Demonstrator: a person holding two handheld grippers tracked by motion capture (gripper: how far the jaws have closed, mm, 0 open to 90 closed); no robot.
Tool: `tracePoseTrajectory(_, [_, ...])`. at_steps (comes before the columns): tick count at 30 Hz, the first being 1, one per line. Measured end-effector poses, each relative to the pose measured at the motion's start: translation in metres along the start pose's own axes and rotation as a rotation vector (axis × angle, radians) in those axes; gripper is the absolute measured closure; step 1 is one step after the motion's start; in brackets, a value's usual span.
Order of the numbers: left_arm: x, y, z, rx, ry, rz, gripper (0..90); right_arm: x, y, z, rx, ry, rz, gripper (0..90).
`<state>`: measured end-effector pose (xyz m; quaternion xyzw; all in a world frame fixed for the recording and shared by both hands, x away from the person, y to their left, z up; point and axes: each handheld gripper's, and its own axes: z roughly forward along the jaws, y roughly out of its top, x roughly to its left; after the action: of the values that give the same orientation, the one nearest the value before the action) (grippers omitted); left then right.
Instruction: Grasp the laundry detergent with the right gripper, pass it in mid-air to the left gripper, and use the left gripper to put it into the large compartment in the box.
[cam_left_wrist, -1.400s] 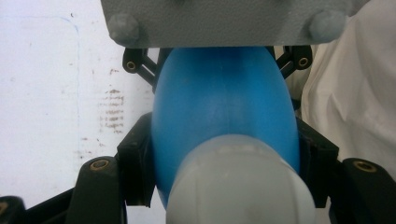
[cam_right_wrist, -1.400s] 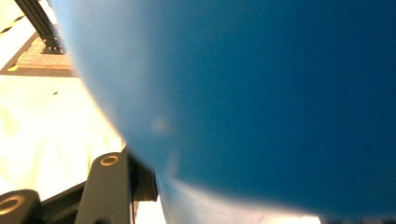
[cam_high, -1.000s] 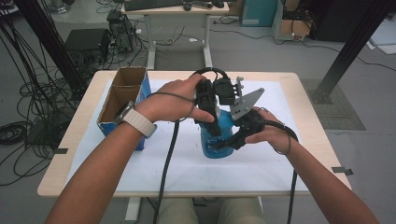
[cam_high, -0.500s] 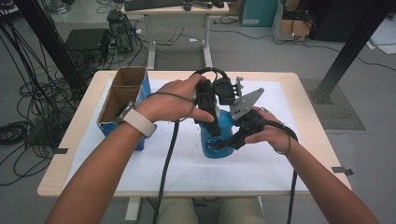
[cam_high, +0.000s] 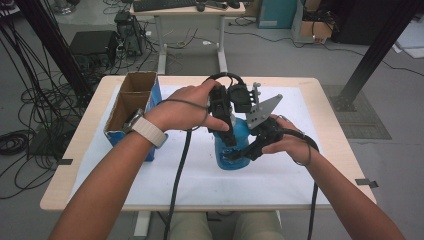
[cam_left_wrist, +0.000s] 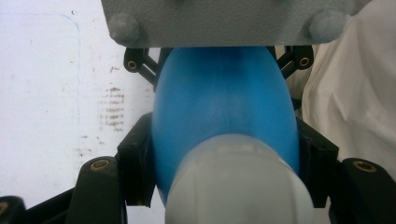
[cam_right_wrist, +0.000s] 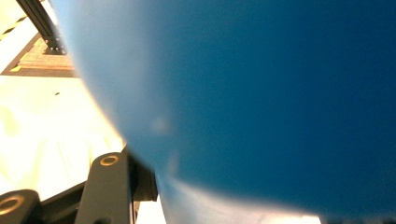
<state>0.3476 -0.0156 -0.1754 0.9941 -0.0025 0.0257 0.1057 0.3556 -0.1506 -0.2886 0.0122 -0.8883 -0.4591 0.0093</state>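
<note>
Both hand-held grippers, left (cam_high: 227, 137) and right (cam_high: 240, 152), are clamping the blue bottle (cam_high: 235, 150); keep the body steady while twisting the white cap (cam_left_wrist: 238, 182).

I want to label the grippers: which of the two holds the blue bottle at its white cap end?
The left gripper; the white cap lies between its jaws.

One blue bottle (cam_high: 233, 145), one cardboard box (cam_high: 131, 107), two grippers, one white mat (cam_high: 190, 170) on one table (cam_high: 330, 100).
</note>
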Motion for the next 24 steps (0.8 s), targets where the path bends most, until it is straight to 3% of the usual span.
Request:
tracePoseTrajectory(5, [0.0013, 0.0011, -0.0011, 0.02, -0.008, 0.012, 37.2, 0.0, -0.0001, -0.0002, -0.003, 0.001, 0.002, 42.5])
tracePoseTrajectory(6, [0.0001, 0.0008, 0.0003, 0.002, -0.002, -0.005, 37.2, -0.0001, -0.0003, 0.0, -0.004, 0.001, 0.0, 42.5])
tracePoseTrajectory(9, [0.0021, 0.0024, -0.0007, 0.035, -0.004, 0.032, 37.2, 0.0001, -0.0008, 0.0004, -0.005, 0.002, -0.002, 42.4])
tracePoseTrajectory(11, [0.0025, 0.0023, -0.0004, 0.035, -0.009, 0.031, 37.2, -0.0013, -0.0017, 0.0013, -0.013, 0.004, -0.018, 42.3])
tracePoseTrajectory(19, [0.0033, 0.0034, 0.0003, 0.043, -0.019, 0.029, 37.3, 0.0011, -0.0036, 0.0028, -0.027, 0.006, 0.006, 42.1])
tracePoseTrajectory(24, [0.0036, 0.004, 0.0009, 0.054, -0.024, 0.02, 37.3, 0.0018, -0.0083, 0.0053, -0.068, 0.011, 0.019, 38.2])
